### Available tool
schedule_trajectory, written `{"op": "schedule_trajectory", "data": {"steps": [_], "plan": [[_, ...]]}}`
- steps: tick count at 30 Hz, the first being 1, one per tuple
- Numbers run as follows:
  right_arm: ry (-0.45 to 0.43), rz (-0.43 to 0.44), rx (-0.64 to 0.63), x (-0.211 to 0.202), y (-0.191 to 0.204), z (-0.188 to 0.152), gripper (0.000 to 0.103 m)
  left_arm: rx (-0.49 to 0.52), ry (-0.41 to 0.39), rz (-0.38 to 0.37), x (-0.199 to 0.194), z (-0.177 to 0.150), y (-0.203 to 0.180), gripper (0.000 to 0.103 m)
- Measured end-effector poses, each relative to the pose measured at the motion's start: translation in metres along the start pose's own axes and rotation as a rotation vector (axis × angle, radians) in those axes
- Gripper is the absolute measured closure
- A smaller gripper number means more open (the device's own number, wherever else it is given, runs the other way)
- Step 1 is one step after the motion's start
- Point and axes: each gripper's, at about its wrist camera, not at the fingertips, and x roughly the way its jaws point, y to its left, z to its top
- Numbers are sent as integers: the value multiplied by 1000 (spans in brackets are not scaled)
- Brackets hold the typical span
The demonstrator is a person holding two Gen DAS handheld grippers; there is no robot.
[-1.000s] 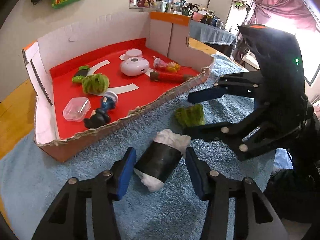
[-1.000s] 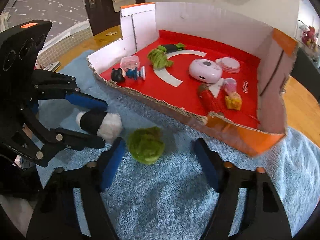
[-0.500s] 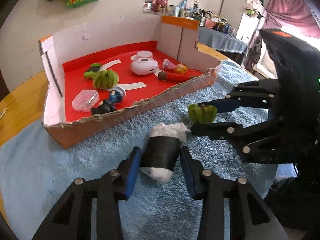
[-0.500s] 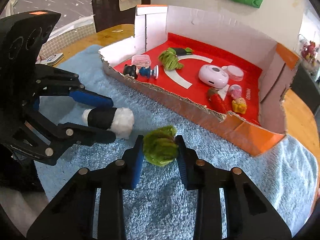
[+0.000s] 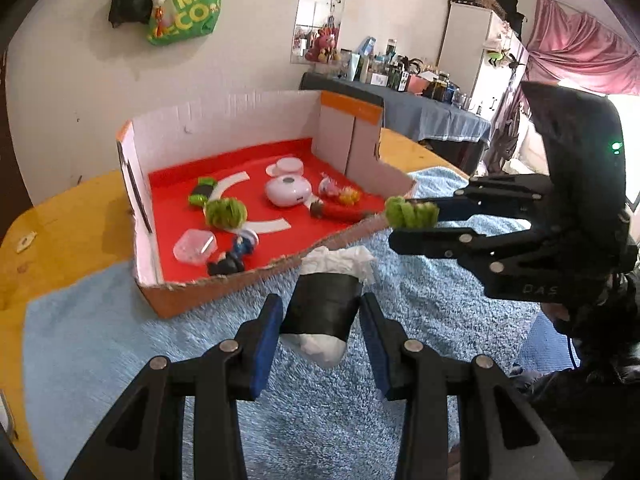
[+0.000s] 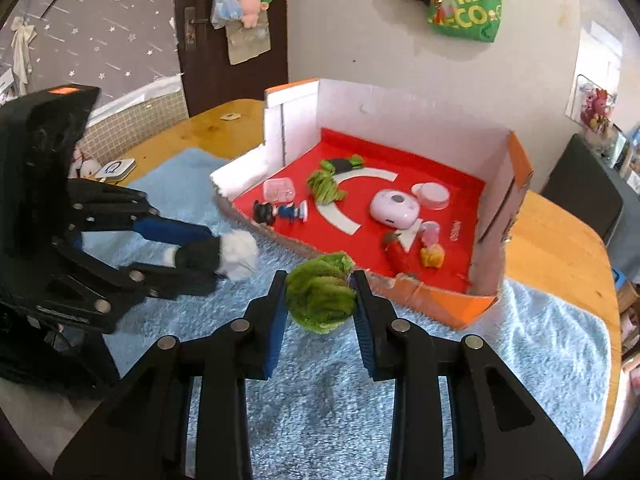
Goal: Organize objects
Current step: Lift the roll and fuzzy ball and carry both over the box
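Observation:
My left gripper (image 5: 320,316) is shut on a black roll stuffed with white tissue (image 5: 322,308) and holds it above the blue towel (image 5: 120,344), in front of the red-floored cardboard box (image 5: 224,276). The roll also shows in the right wrist view (image 6: 216,258). My right gripper (image 6: 320,300) is shut on a green fuzzy ball (image 6: 320,298) and holds it above the towel near the box's torn front edge. The ball and the right gripper (image 5: 412,216) also show in the left wrist view, to the right of the roll.
The box (image 6: 440,312) holds a second green ball (image 5: 226,212), a white round device (image 5: 288,192), a clear plastic case (image 5: 194,246), small figures (image 5: 236,252) and a red stick (image 5: 340,212). High white walls stand at its back and sides. The wooden table (image 5: 60,232) lies around the towel.
Both grippers have risen from the towel with their loads. The right gripper's ball has moved up toward the box's front edge. The roll now hangs above the towel.

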Motion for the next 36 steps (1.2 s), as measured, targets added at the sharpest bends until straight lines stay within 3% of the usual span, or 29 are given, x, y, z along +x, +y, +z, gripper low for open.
{"op": "schedule_trajectory", "data": {"steps": [10,15,24,36], "plan": [[-21,3,19,-6,-6,6,74,-2,-16,3,-2,12,-2,61],[-14,54,43,0,-22,21,74,-29,2,8,11,32,3,61],[118,163,52,43,-56,43,74,-92,93,43,56,67,23,61],[311,306,12,90,-70,48,74,-124,180,32,88,72,33,61]]}}
